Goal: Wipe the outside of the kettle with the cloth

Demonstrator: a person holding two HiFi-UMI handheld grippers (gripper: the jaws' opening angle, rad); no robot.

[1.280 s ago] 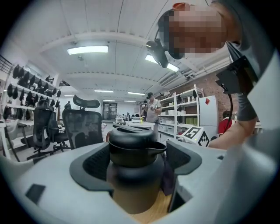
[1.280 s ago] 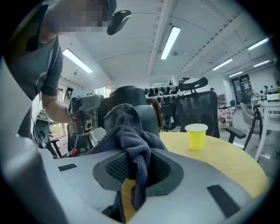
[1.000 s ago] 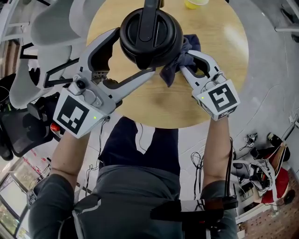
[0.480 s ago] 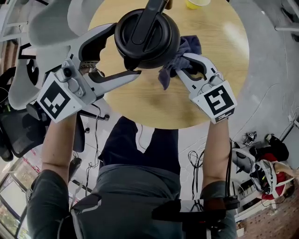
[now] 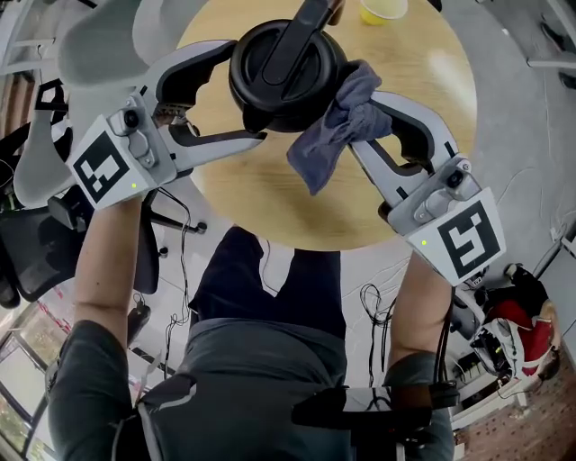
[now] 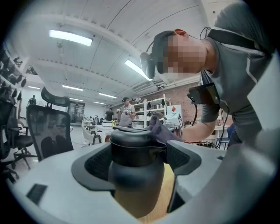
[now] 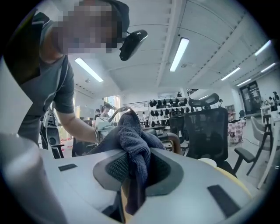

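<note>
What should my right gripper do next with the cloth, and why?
Probably drag the cloth down the kettle side: the right gripper holds it against the kettle near its top, and the left gripper clamps the kettle steady.

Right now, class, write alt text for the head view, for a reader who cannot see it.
Seen from above, the left gripper clamps a black kettle at a round wooden table, while the right gripper holds a blue-grey cloth against the kettle's side. A yellow cup sits at the table's far edge.
</note>
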